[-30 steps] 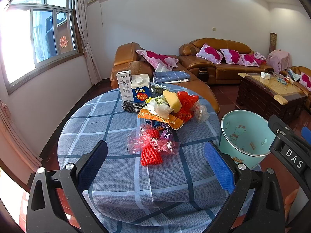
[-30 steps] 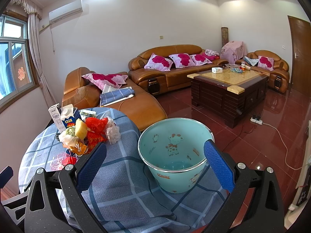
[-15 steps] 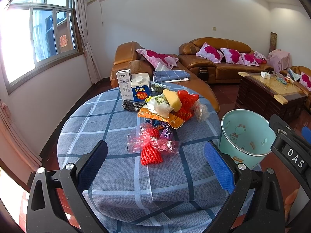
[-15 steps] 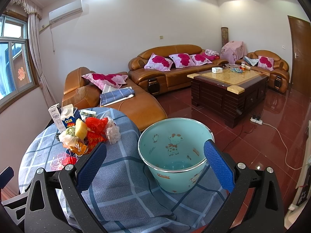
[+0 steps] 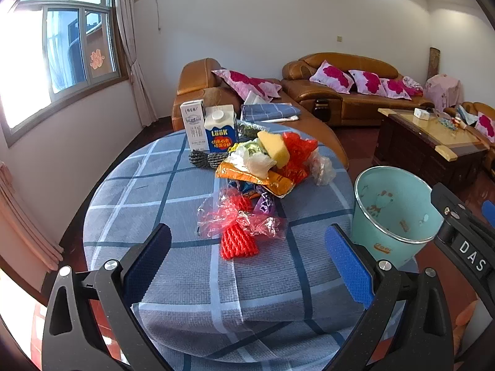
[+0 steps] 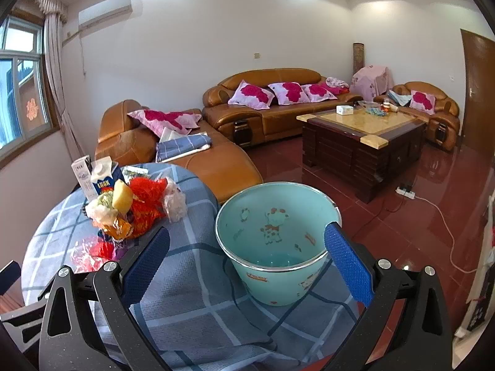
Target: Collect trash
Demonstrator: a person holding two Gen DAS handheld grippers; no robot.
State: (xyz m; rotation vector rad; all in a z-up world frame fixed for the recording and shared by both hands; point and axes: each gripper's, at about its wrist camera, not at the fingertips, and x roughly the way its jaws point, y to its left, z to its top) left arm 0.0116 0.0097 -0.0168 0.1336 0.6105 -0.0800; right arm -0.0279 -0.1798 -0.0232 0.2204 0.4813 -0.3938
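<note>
We held the left gripper (image 5: 247, 256) wide and empty, low in frame, the right gripper (image 6: 247, 256) likewise. The trash (image 5: 256, 170) lay mid-frame on the table (image 5: 148, 191), the bin (image 6: 275, 241) at centre. Best to pinch the red net (image 5: 236, 241) first, squarely. The bin's base was hidden.

I am working in a home living room. A brown leather sofa (image 6: 272, 105) with pink floral cushions (image 6: 250, 92) runs along the back wall at frame centre, a dark wooden coffee table (image 6: 362, 133) stands right of centre on glossy red floor tiles (image 6: 417, 216), and at upper left I see a wall air conditioner (image 6: 105, 14) beside a curtained window (image 6: 18, 92).
</note>
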